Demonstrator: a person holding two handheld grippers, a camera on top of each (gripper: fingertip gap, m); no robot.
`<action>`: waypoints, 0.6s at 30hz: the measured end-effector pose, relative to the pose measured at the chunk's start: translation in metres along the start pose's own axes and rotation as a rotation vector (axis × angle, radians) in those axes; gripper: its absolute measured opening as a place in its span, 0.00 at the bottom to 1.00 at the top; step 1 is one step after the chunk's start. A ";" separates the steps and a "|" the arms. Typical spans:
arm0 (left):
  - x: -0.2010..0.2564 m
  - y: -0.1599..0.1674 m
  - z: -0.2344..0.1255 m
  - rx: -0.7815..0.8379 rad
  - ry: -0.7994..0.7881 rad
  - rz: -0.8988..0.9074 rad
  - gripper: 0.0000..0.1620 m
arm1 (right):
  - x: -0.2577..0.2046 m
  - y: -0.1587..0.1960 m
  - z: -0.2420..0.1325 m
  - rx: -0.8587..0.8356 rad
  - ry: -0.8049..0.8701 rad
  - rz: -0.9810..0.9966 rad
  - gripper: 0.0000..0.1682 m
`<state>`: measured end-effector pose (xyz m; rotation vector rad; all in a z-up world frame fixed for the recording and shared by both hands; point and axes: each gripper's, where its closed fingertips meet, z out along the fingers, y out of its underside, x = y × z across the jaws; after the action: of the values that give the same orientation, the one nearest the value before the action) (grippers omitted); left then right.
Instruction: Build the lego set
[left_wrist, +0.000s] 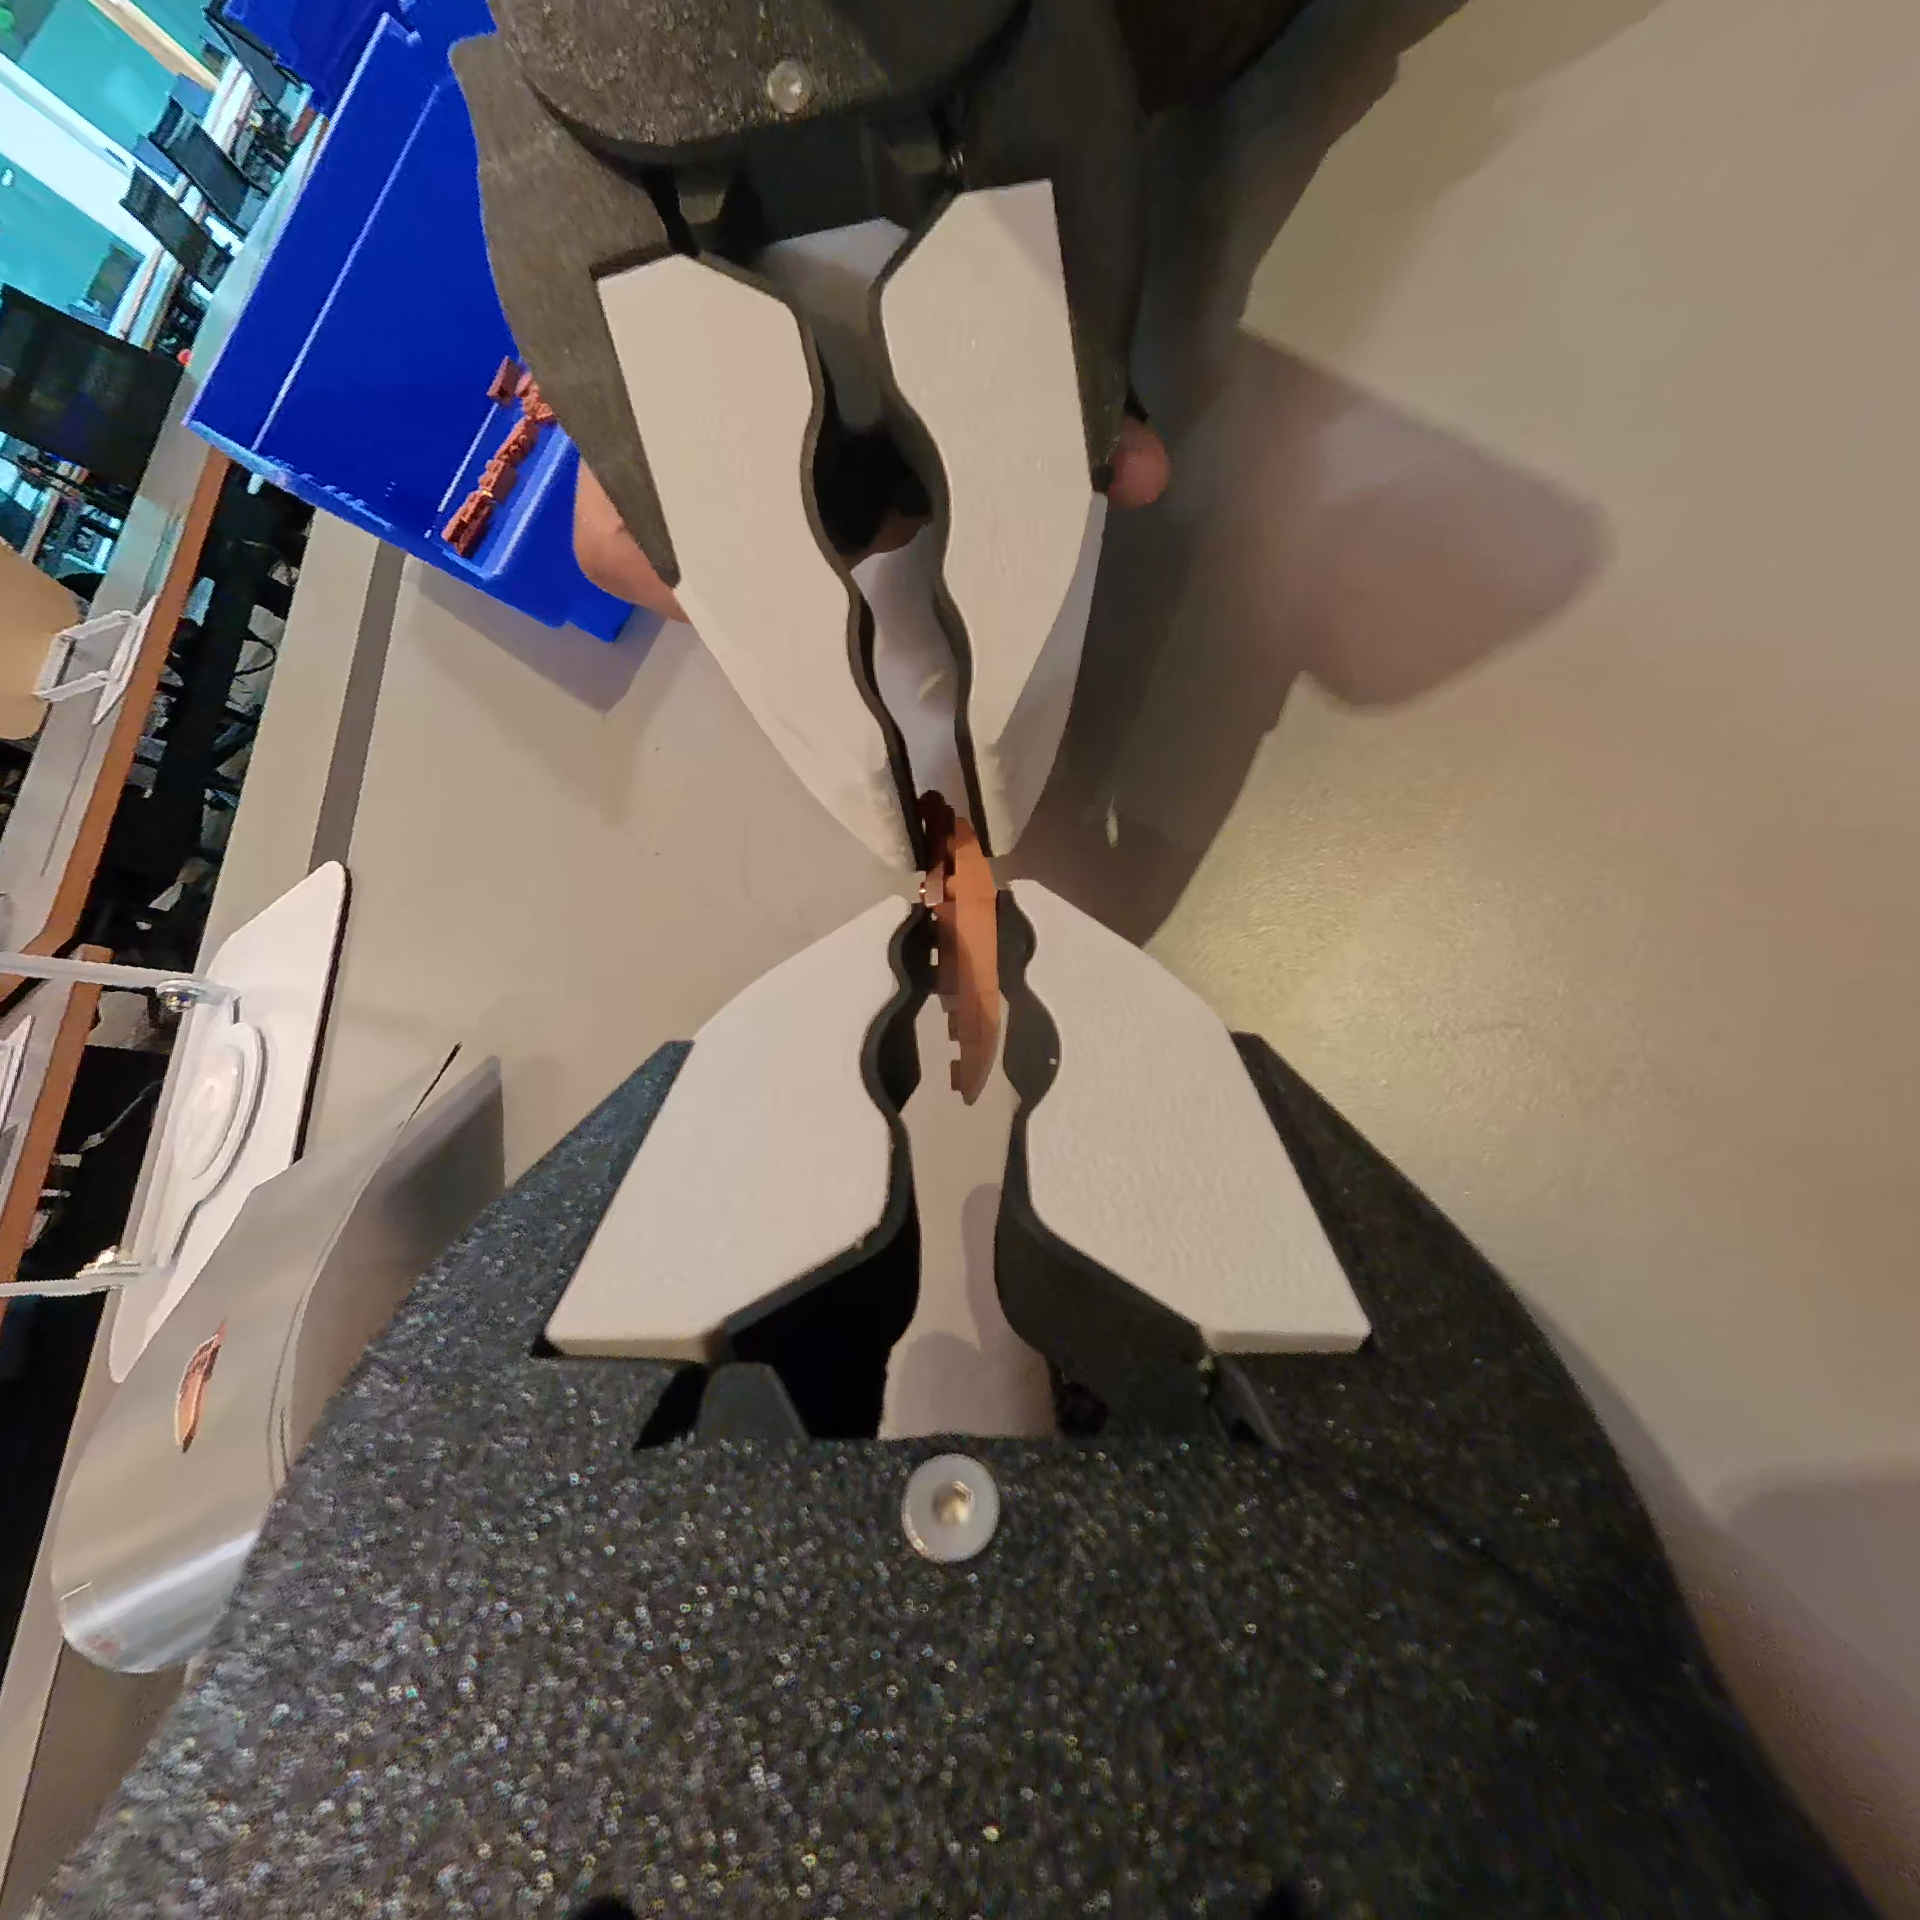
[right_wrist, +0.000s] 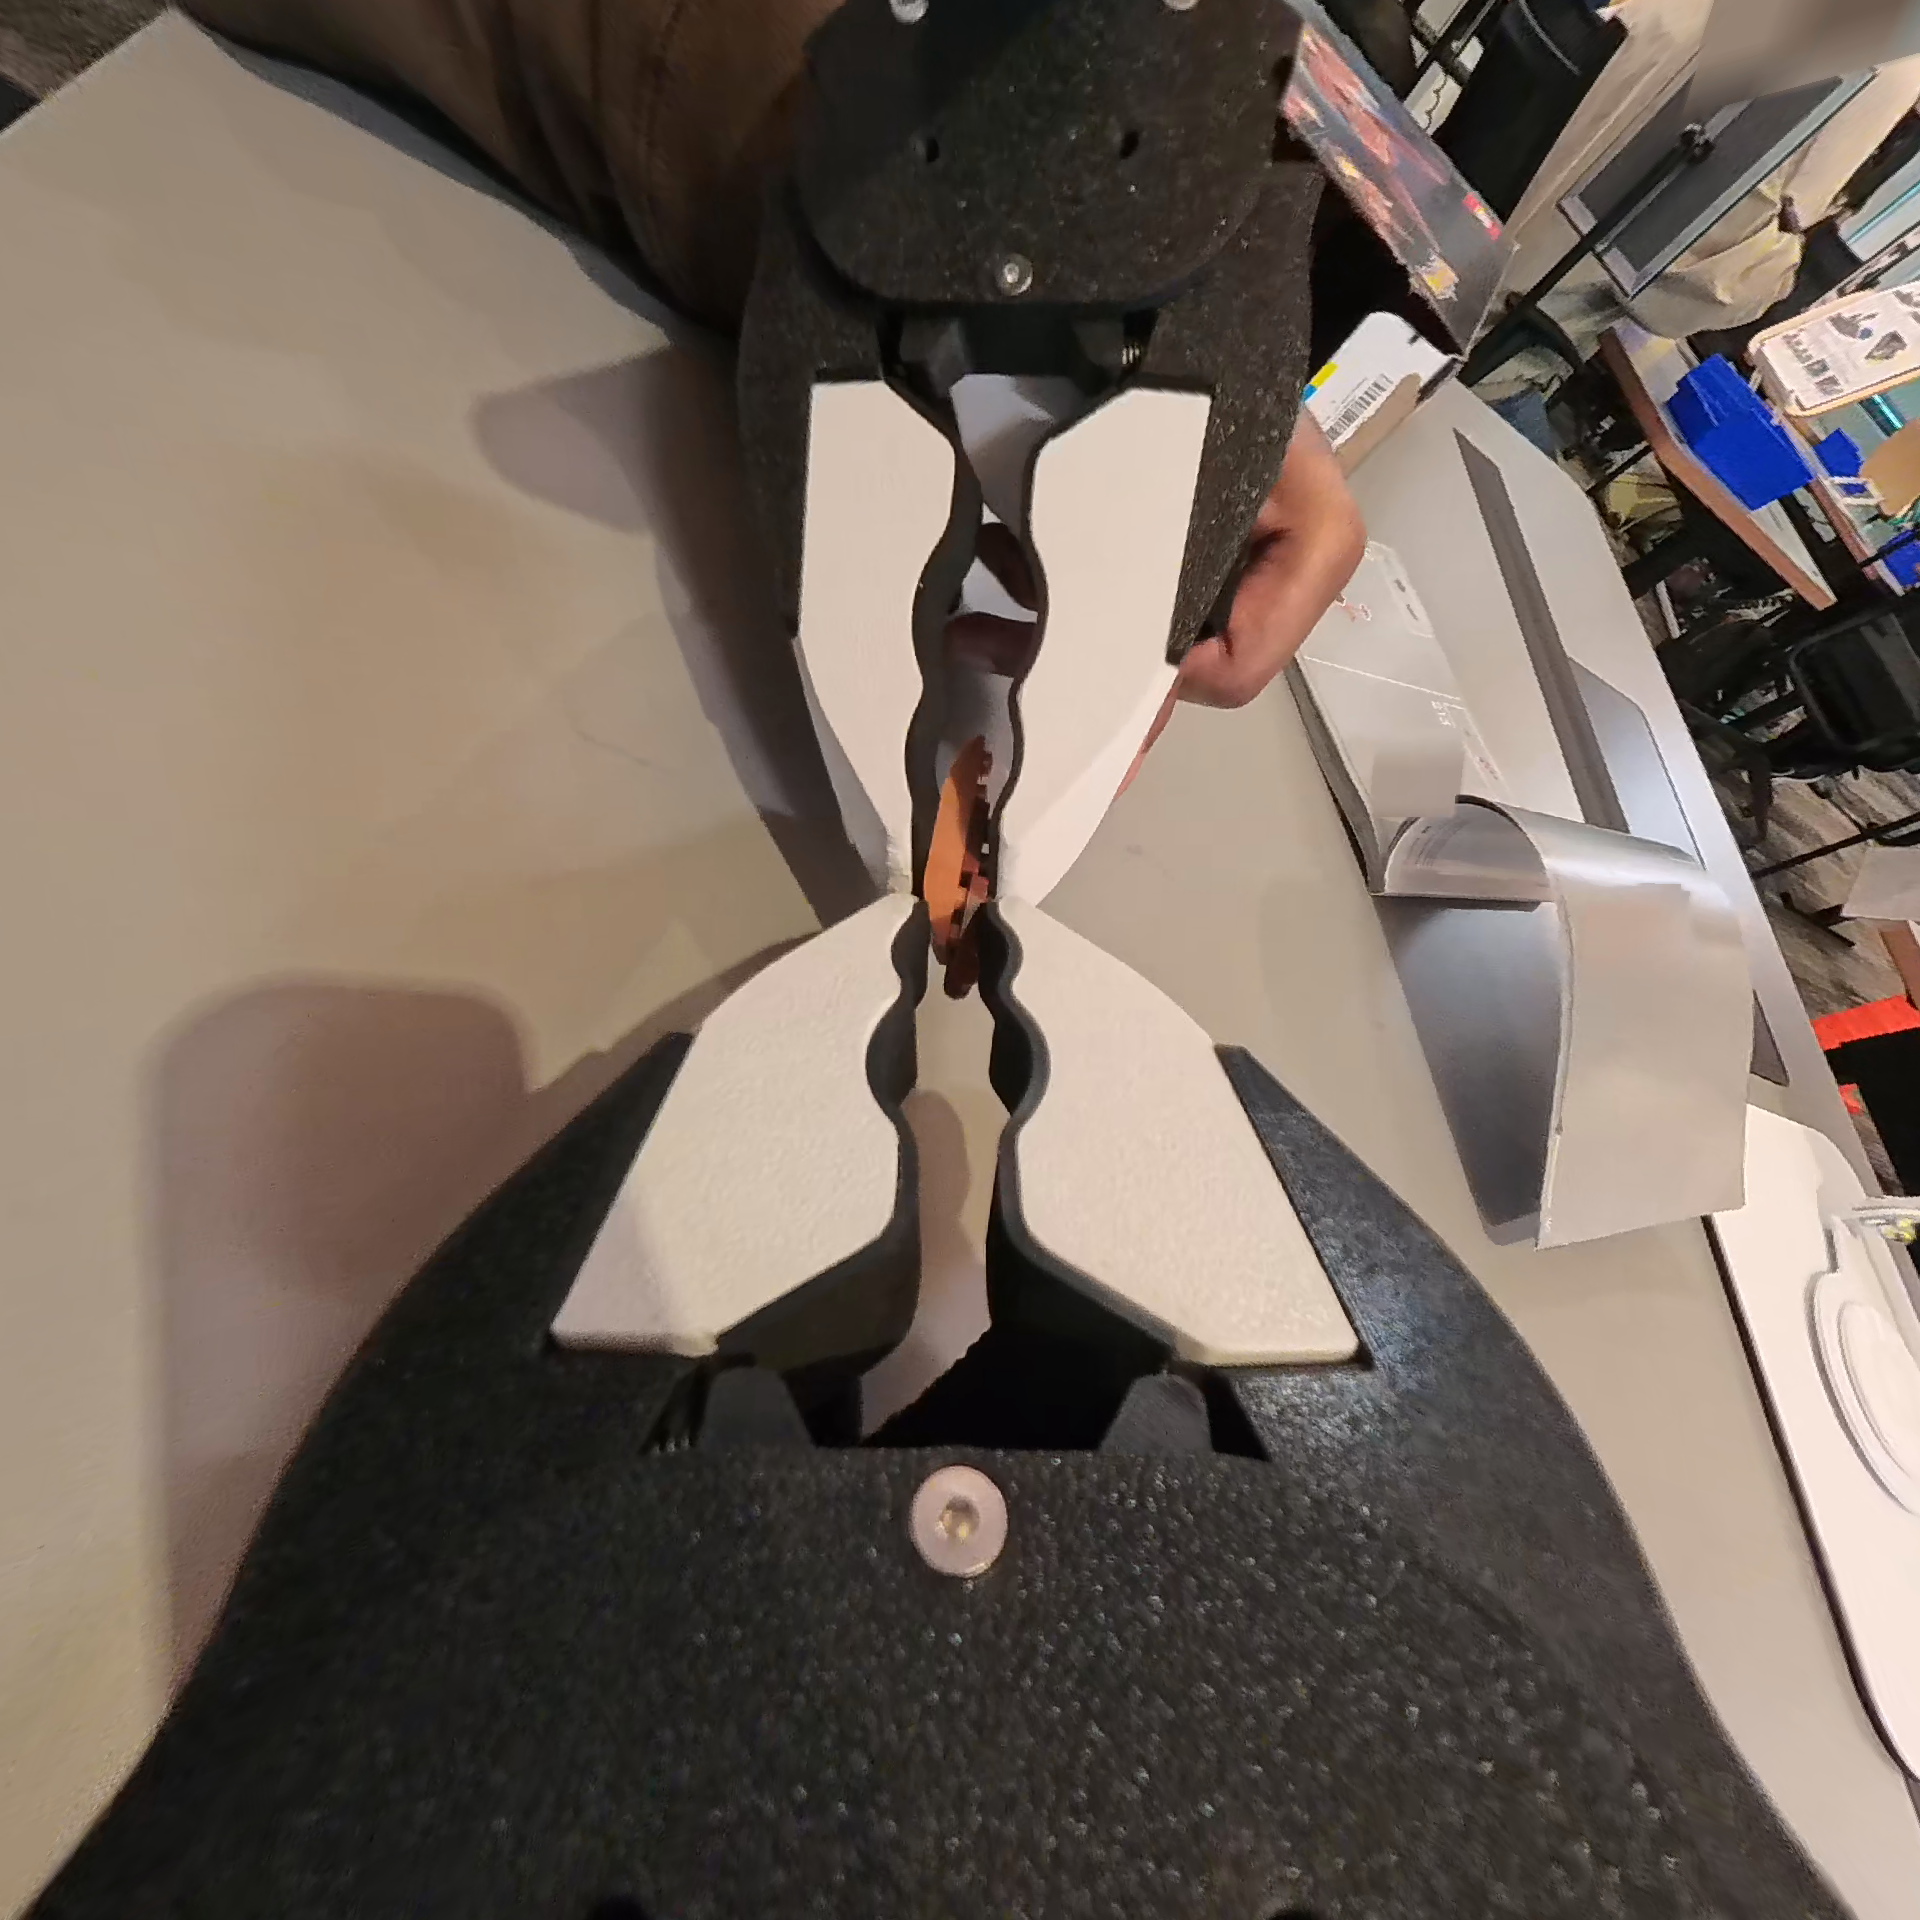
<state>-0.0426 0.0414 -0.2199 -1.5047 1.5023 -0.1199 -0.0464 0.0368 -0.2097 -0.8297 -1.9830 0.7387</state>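
Meeting tip-to-tip, left tool (left_wrist: 961, 914) and right tool (right_wrist: 951, 920) pinch brown lego piece (left_wrist: 971, 966).

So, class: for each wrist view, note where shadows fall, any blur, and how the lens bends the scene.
Left wrist view: a soft, smeared shadow falls on the table beside the right gripper; the blue bin leans with wide-angle stretch. Right wrist view: blurred-edged shadows darken the table, the booklet bows, and the near left gripper looks oversized.

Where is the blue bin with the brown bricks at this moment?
The blue bin appears only in the left wrist view, at the upper left, on the grey table beside the right gripper.
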 end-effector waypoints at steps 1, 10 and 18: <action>0.000 0.000 0.000 0.000 -0.003 0.006 0.08 | 0.000 0.000 0.000 -0.001 0.002 -0.006 0.05; -0.007 -0.003 -0.004 0.013 -0.055 0.043 0.08 | 0.006 -0.006 -0.002 0.027 0.042 0.008 0.06; -0.008 -0.004 -0.004 0.018 -0.067 0.064 0.08 | 0.007 0.001 -0.001 -0.010 0.037 0.038 0.13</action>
<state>-0.0444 0.0450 -0.2112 -1.4312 1.4902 -0.0448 -0.0481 0.0429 -0.2065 -0.8828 -1.9444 0.7314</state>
